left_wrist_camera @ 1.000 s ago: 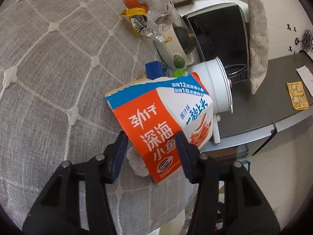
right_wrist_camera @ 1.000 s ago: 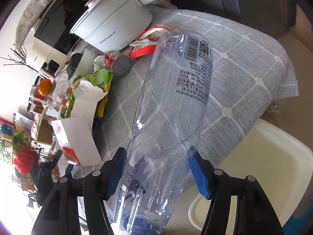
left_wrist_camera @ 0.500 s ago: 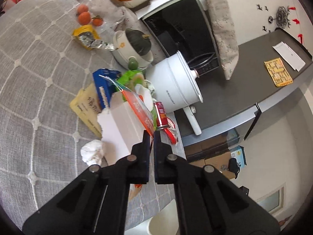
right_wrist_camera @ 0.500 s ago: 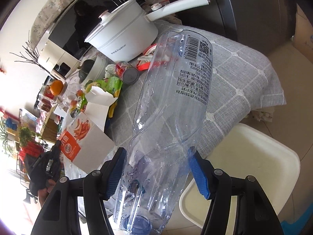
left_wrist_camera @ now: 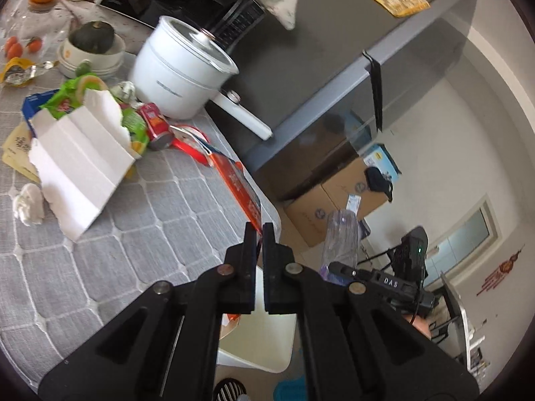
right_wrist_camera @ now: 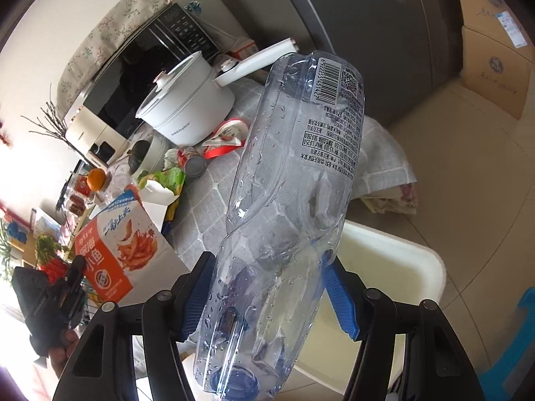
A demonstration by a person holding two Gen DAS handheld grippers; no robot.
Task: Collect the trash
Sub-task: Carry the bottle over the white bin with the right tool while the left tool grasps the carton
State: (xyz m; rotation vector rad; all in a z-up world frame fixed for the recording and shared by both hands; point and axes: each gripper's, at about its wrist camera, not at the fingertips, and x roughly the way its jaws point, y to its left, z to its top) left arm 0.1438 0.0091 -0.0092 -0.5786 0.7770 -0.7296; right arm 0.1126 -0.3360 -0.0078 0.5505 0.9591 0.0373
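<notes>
My left gripper (left_wrist_camera: 259, 230) is shut on the thin edge of an orange snack box (left_wrist_camera: 239, 180), seen edge-on above the table's edge. The right wrist view shows the box's orange face (right_wrist_camera: 117, 244) lifted off the grey cloth, with the left gripper (right_wrist_camera: 72, 277) at its lower corner. My right gripper (right_wrist_camera: 267, 277) holds a clear, empty plastic bottle (right_wrist_camera: 294, 183) between its blue pads, bottom end pointing away. The bottle hangs beyond the table edge, above a white bin (right_wrist_camera: 394, 267). From the left wrist, the bottle (left_wrist_camera: 341, 234) shows past the table edge, above the bin (left_wrist_camera: 264, 341).
On the grey quilted tablecloth (left_wrist_camera: 150, 234) lie white folded cardboard (left_wrist_camera: 80, 163), a crumpled tissue (left_wrist_camera: 28, 202), green wrappers (left_wrist_camera: 132, 123) and a red can (left_wrist_camera: 155, 125). A white pot (left_wrist_camera: 180, 73) stands behind them. Cardboard boxes (left_wrist_camera: 337, 193) sit on the floor by a grey cabinet.
The left gripper closed on the snack box's edge, rolled, and lifted it toward the table edge. The right gripper carried the bottle up and away from the table, over the bin.
</notes>
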